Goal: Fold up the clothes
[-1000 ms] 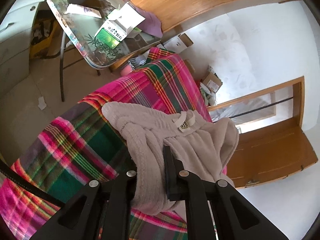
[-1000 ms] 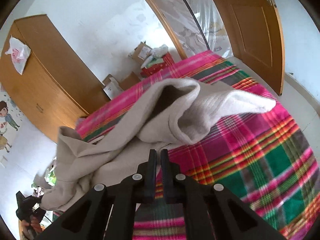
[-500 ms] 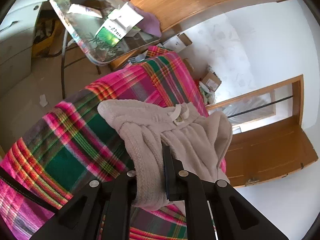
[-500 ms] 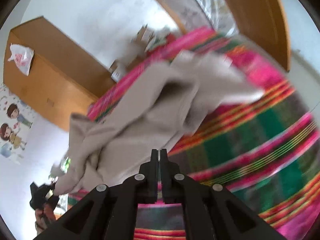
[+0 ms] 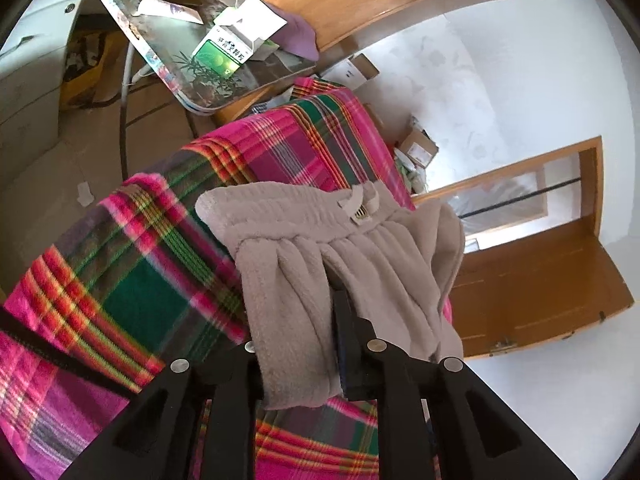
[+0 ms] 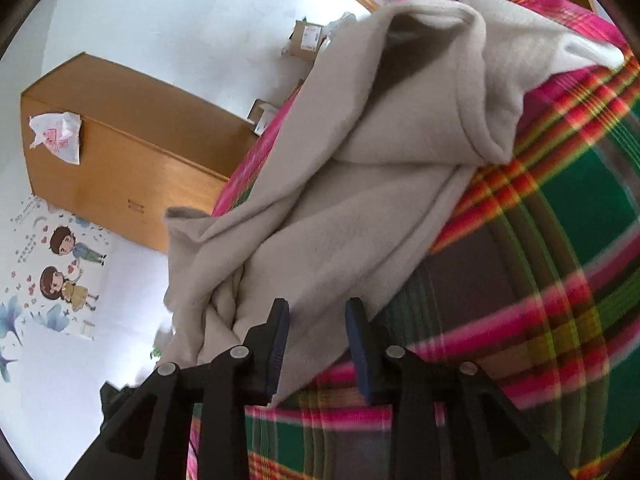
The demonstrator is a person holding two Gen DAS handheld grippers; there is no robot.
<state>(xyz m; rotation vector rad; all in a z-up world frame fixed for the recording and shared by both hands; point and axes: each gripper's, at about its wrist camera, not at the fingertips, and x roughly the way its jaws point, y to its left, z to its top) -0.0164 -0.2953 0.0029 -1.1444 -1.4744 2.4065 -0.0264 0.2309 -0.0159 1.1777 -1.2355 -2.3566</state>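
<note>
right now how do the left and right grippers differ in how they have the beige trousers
The left gripper has its jaws narrow, packed with a bunched fold of the beige trousers; the right gripper has its jaws wide, with a loose edge lying between them ungripped. The left jaws have just opened slightly, the right ones a lot. Both point down at the plaid blanket.

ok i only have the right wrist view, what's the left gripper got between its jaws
Observer: The left gripper has a fold of the beige trousers between its jaws, which have just been opening. Whether they pinch it is hidden.
Operator: where's the waistband
Observer: Resting on the plaid blanket, drawstring on top, ahead of that gripper.
Operator: anything past the bed
Observer: A side table holding a green box.
</note>
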